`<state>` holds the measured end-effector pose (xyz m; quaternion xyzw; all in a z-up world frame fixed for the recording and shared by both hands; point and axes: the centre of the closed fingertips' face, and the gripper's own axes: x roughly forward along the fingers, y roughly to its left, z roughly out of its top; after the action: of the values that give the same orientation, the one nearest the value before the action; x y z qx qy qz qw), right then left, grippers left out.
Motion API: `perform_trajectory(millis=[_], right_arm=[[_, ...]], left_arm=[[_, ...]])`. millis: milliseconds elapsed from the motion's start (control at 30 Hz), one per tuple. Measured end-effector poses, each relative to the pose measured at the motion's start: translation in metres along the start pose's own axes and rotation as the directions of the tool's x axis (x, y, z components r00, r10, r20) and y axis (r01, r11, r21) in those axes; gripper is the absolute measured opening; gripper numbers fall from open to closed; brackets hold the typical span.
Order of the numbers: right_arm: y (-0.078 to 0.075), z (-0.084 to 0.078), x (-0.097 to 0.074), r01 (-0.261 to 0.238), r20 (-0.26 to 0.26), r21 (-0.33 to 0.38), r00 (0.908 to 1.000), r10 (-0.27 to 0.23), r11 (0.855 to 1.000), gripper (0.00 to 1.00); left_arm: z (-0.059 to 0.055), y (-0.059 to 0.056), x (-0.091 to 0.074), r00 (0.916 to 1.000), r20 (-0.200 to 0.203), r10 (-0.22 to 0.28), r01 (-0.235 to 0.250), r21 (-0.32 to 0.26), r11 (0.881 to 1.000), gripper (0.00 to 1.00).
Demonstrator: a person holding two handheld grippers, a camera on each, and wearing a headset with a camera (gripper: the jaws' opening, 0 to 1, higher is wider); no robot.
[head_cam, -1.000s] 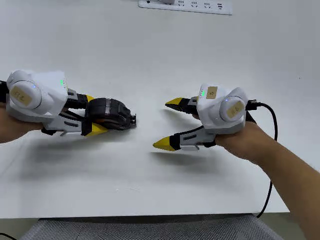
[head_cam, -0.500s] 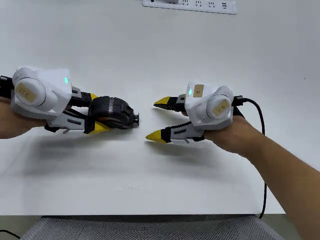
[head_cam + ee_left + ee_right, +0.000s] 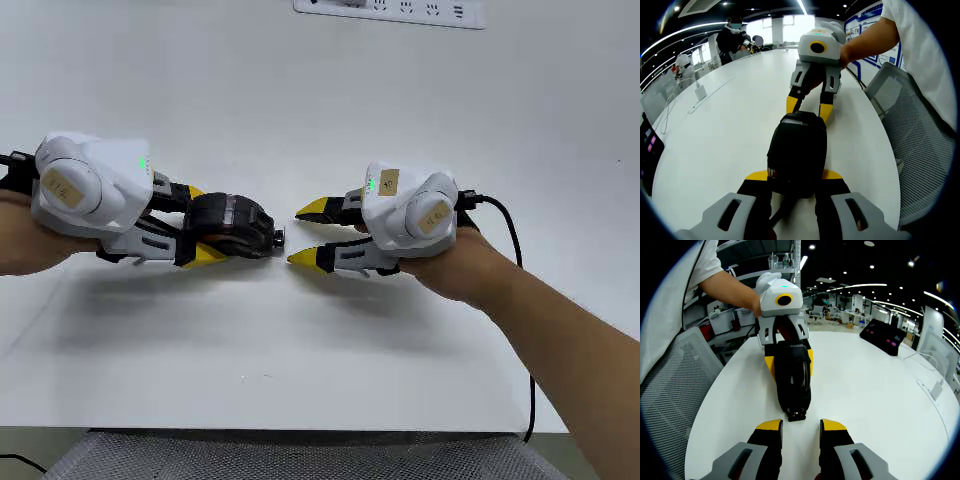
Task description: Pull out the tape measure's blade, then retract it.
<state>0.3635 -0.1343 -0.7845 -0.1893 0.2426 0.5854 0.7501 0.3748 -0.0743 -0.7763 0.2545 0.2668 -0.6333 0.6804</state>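
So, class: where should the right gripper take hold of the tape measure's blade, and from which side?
Grip the hook tab at the tape measure's front, which points at the right gripper. Come straight in, a jaw either side; the left gripper clamps the body.

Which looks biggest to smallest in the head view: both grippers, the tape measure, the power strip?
Left gripper and right gripper, about equal.
Tape measure versus power strip: unsure, strip is farther, cropped.

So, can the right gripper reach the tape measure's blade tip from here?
Probably yes: the blade tip faces the open right gripper, nothing lies between them, and the left gripper grips the tape measure.
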Motion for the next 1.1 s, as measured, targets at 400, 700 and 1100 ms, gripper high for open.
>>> perform_trajectory(millis=[400,700,1100], right_arm=[[0.002,0.003,0.01,-0.026,0.016,-0.03,0.9995,0.026,0.999,0.17],[0.007,0.006,0.016,-0.049,0.022,-0.055,0.9985,0.05,0.997,0.12],[0.007,0.006,0.015,-0.059,0.028,-0.052,0.9977,0.061,0.997,0.1]], left_arm=[[0.0,0.0,0.001,1.0,0.0,-0.006,0.006,0.008,1.0,0.28],[0.0,0.0,0.001,1.0,0.002,-0.007,0.007,0.011,1.0,0.28],[0.0,-0.001,0.0,1.0,0.0,-0.006,0.006,0.012,1.0,0.28]])
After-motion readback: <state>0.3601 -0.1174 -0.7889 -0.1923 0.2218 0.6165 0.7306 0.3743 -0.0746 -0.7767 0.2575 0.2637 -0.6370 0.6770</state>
